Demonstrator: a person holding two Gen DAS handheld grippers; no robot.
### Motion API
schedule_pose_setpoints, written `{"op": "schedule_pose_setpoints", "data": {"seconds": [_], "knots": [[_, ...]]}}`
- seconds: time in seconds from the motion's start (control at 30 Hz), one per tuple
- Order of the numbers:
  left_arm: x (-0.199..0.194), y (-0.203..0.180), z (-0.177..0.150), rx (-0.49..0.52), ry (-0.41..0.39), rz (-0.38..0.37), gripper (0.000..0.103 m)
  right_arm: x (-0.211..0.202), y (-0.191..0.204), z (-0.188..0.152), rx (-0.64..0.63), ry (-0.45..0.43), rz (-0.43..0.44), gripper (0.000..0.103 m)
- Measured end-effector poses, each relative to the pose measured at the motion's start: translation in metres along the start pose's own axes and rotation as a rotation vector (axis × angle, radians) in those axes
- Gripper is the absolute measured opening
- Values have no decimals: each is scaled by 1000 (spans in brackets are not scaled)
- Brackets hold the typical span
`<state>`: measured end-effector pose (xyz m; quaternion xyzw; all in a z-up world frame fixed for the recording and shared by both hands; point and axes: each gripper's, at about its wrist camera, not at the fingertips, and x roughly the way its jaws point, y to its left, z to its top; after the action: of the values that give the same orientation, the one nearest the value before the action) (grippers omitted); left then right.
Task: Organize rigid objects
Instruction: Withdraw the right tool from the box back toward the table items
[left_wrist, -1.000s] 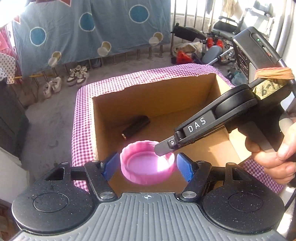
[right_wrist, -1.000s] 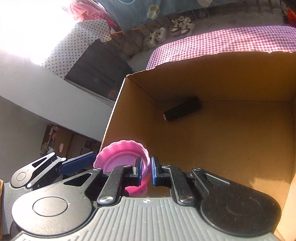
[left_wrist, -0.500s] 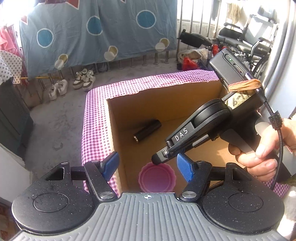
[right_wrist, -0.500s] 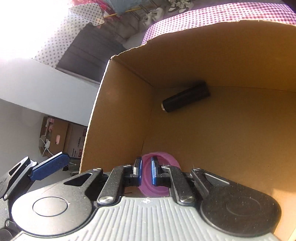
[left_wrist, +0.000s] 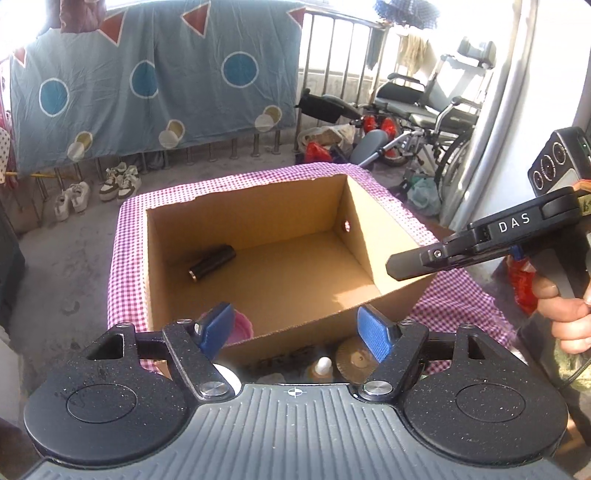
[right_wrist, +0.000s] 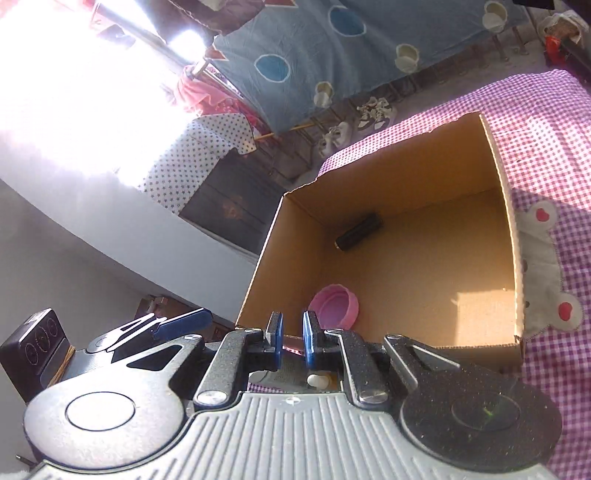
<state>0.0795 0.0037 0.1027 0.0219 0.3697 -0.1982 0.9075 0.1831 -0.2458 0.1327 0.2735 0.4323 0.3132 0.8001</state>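
Cardboard box (right_wrist: 424, 177) holds ribbed pink lid (right_wrist: 334, 307), black cylinder (right_wrist: 358, 232).

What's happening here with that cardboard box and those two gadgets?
A person is sorting small items into a cardboard box on a checked cloth, using two hand-held grippers. A pink lid and a black tube already lie inside. The left gripper is open and empty; the right gripper is shut, holding nothing.

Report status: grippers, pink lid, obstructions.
Left gripper open, jaws just widened, empty. Right gripper shut, empty. Pink lid in cardboard box beside black cylinder. Nothing blocking.
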Motion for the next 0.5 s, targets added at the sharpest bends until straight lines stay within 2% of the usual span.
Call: {"op": "schedule_pose_setpoints", "data": {"seconds": [0.17,0.3,0.37,0.5], "knots": [[20,-35,-31,23,28,-81,74,-28,-28,-66,60,-50,-64,13],[49,-62,-57,50,96,-122,74,-35,-55,-110,152,-73,-104,13],[62,-74,-69,60,138,-129,73,-37,-63,-123,169,-86,-131,13],[83,-93,-83,87,179,-119,73,-36,-72,-129,185,-97,-149,13]]}}
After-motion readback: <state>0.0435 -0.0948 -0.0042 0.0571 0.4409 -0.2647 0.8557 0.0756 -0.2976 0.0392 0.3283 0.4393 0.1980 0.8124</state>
